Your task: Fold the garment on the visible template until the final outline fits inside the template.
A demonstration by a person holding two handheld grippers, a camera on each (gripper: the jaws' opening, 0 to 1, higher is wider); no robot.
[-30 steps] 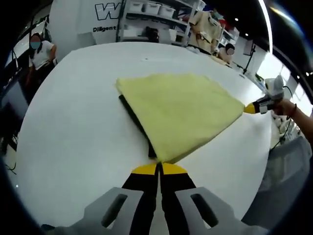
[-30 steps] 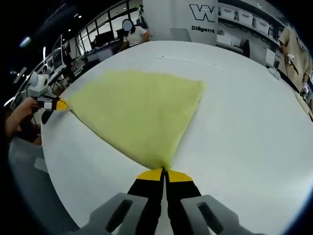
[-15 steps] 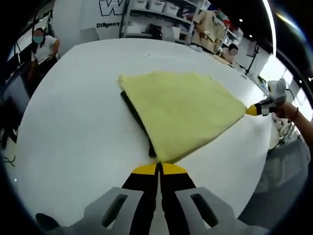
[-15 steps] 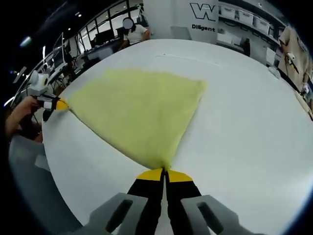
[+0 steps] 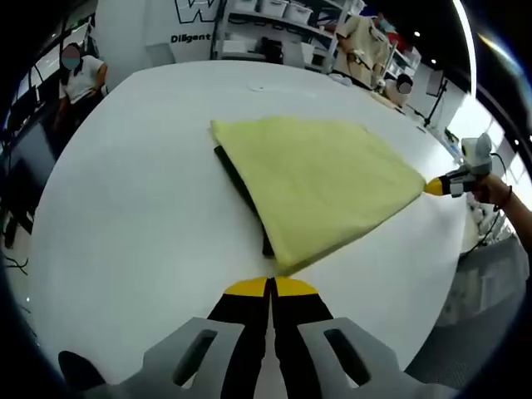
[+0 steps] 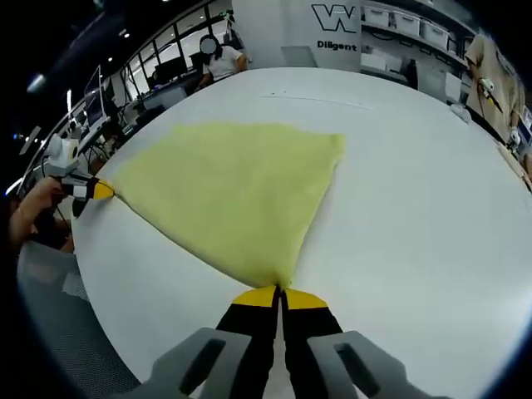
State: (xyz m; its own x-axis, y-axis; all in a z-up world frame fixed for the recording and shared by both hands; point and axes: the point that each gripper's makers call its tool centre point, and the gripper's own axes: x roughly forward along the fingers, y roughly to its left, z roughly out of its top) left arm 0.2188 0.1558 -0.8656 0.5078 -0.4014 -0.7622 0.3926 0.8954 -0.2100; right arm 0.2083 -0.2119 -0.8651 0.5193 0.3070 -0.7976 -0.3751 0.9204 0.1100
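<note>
A yellow garment [image 5: 320, 183] lies folded into a rough triangle on the white table [image 5: 125, 233]. Under its left edge a dark strip of the template [image 5: 241, 189] shows. My left gripper [image 5: 270, 283] is shut, with the garment's near corner at its tips, slightly lifted. My right gripper [image 5: 434, 187] comes in from the right, its tip on the far right corner. In the right gripper view the garment [image 6: 233, 191] spreads ahead, my right gripper [image 6: 279, 291] is shut on its near corner, and the left gripper [image 6: 101, 190] pinches the left corner.
The table's edge [image 6: 91, 274] curves close behind both grippers. A hand [image 5: 500, 193] holds the right gripper, another hand [image 6: 37, 204] the left. A person [image 5: 79, 71] stands beyond the table's far side, near shelves [image 5: 274, 25].
Both views have shifted a little with the hands. The garment stays stretched between the two shut grippers, with its shape unchanged.
</note>
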